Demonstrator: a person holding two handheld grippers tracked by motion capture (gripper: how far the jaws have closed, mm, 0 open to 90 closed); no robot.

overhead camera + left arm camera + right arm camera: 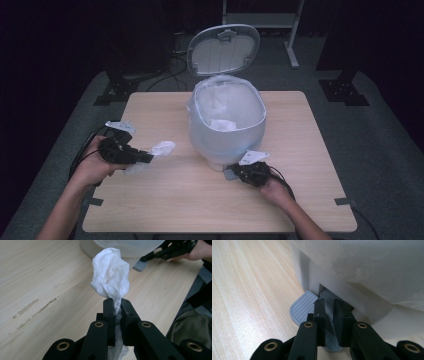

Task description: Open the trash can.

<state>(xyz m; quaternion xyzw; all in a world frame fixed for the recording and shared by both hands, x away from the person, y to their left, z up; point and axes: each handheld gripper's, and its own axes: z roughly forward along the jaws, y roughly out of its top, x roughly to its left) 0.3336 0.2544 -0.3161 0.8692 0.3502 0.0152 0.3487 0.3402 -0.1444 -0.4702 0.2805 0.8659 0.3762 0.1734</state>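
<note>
A crumpled white tissue (111, 275) sticks out from between the jaws of my left gripper (117, 301), which is shut on it. In the high view that gripper (147, 158) holds the tissue (162, 148) just above the table, left of a white pedal bin (227, 120). The bin's lid (223, 49) stands open, and a white liner bag hangs over its rim. My right gripper (329, 302) is shut, its jaws lying on top of the grey ribbed pedal (303, 306) at the bin's base. In the high view the right gripper (235, 171) sits at the bin's front.
The bin stands mid-table on a light wooden table (300, 130). Crumpled white paper lies inside the bin. Cables trail off the table's left and right front sides. Dark stands and a white frame stand on the floor beyond the far edge.
</note>
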